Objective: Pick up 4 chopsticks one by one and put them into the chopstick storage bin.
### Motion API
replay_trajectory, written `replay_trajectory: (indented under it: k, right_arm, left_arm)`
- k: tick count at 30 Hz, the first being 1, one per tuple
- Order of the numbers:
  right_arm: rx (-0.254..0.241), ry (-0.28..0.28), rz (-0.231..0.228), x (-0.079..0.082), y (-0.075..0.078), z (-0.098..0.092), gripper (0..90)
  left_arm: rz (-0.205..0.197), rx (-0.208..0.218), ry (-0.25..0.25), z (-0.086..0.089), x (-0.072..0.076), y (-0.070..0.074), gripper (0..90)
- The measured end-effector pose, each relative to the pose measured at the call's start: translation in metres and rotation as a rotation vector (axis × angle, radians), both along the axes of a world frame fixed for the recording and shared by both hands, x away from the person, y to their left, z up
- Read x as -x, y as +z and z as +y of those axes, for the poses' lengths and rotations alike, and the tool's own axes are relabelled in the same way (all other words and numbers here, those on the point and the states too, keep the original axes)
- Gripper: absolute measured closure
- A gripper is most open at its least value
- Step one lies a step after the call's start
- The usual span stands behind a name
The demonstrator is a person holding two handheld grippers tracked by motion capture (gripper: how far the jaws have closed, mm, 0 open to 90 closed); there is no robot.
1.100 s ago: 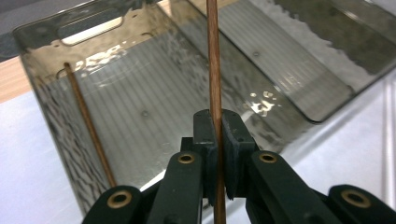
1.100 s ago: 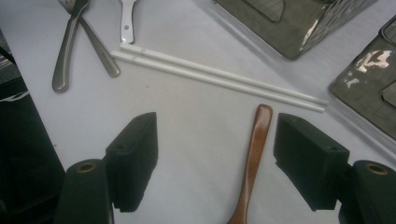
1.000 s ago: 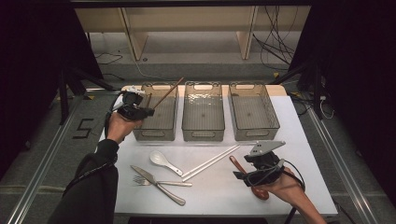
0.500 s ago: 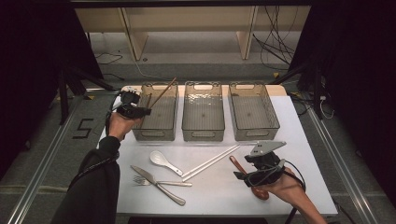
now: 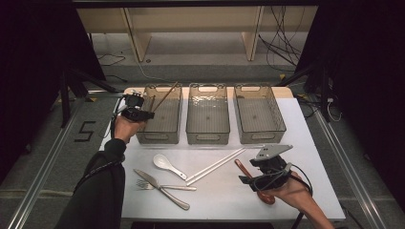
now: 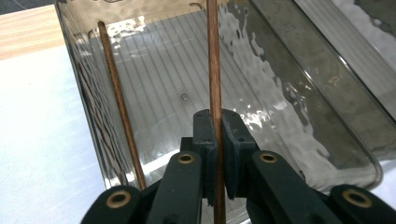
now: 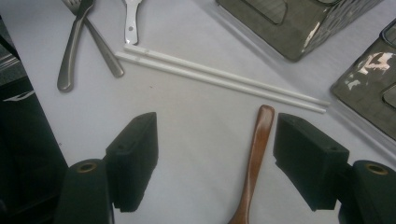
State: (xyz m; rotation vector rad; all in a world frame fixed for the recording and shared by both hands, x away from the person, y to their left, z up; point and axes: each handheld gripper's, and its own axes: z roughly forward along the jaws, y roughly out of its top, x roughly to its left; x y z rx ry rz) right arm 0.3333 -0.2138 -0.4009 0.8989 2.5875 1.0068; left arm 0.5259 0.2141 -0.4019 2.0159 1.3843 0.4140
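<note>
My left gripper hangs at the near left corner of the left bin, shut on a brown wooden chopstick that slants up over the bin. In the left gripper view the pads pinch that chopstick, and a second brown chopstick leans along the bin's wall. My right gripper rests low at the table's front right, open. A brown wooden spoon lies between its jaws, nearer the right-hand one, untouched.
Two white chopsticks lie side by side mid-table. A white spoon, a knife and a fork lie at the front left. The middle bin and the right bin stand in the back row.
My left gripper has sunk a little over the left bin with the chopstick, whose far end has swung slightly left. The right gripper has stayed put.
</note>
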Motion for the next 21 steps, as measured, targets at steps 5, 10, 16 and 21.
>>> replay_trajectory:
  k: [5, 10, 16, 21]
  right_arm:
    - [-0.004, 0.003, 0.002, 0.000, 0.000, 0.000, 31.8]
    - [-0.007, -0.001, 0.006, 0.000, 0.000, -0.001, 31.7]
    - [-0.012, -0.004, 0.001, 0.001, 0.001, -0.002, 31.7]
    - [-0.018, -0.011, -0.006, 0.001, 0.002, -0.003, 31.6]
  left_arm:
    - [-0.008, 0.017, 0.033, 0.000, -0.001, 0.000, 77.7]
    - [-0.003, 0.026, 0.021, -0.003, 0.001, 0.002, 67.6]
    - [-0.007, 0.061, -0.046, -0.013, 0.014, 0.011, 47.8]
    - [-0.021, 0.116, -0.108, -0.018, 0.029, 0.021, 34.9]
